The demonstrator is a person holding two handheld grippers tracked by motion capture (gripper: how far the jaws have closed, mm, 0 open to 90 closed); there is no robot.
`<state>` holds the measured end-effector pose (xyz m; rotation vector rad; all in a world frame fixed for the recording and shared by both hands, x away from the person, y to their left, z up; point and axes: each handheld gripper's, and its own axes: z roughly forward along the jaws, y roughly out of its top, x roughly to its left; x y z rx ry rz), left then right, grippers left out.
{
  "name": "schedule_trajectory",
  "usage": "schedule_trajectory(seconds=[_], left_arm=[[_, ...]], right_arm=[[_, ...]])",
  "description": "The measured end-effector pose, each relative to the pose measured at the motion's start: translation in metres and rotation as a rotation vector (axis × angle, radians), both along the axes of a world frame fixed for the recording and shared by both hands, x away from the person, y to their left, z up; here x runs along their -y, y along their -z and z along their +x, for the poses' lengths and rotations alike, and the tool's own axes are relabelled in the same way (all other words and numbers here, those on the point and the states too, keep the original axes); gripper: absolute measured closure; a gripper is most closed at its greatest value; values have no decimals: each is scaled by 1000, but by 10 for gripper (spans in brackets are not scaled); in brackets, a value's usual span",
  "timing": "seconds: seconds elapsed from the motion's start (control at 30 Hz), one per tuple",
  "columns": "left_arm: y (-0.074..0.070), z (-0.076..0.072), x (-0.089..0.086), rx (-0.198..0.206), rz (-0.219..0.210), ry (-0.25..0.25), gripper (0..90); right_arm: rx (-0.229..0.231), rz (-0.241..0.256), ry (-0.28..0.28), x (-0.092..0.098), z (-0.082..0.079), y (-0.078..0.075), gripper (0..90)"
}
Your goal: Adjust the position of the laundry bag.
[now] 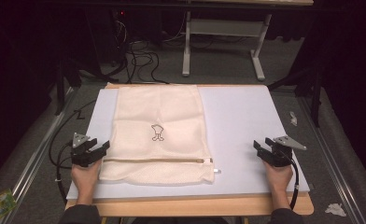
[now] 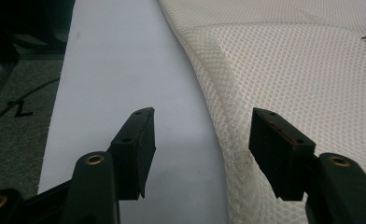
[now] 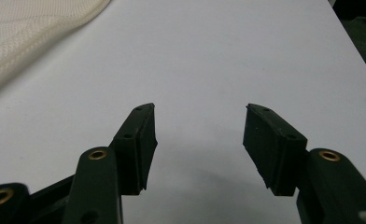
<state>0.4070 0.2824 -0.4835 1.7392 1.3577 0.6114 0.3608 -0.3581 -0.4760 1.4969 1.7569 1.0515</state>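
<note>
High view: our left gripper (image 1: 99, 150) sits just beside the near left edge of the cream mesh bag (image 1: 158, 130), which lies flat on the white mat (image 1: 246, 126), zipper (image 1: 158, 160) toward us; its jaws are spread, gripping nothing; our right gripper (image 1: 260, 148) rests well apart from the bag, jaws spread too.

A white table (image 1: 246, 121), black cables (image 1: 141, 60) and a grey frame (image 1: 223, 28) beyond.

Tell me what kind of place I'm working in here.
Probably a lab or recording room: a white-topped table with a mesh laundry bag, loose cables on grey carpet, and a bare desk frame behind in the dark.
</note>
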Motion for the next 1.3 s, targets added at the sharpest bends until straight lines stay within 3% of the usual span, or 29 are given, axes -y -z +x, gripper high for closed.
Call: schedule_trajectory(seconds=[0.23, 0.67, 0.87, 1.03, 1.2, 1.3], left_arm=[[0, 0, 0, 3, -5, -2, 416], [-1, -1, 0, 16, -1, 11, 378], [0, 6, -3, -51, -31, 15, 367], [-1, 4, -4, -36, -46, 21, 371], [-4, 2, -7, -36, -27, 40, 365], [-9, 0, -11, -38, -41, 41, 349]], right_arm=[[12, 13, 23, 2, -1, 0, 444], [-23, 17, 8, 2, 3, 0, 455], [-45, 38, 12, 4, 5, 0, 461], [-49, 24, 24, 3, 6, -1, 495], [-56, 15, 42, 2, 5, -3, 495], [-71, 92, 43, 4, 4, -4, 471]])
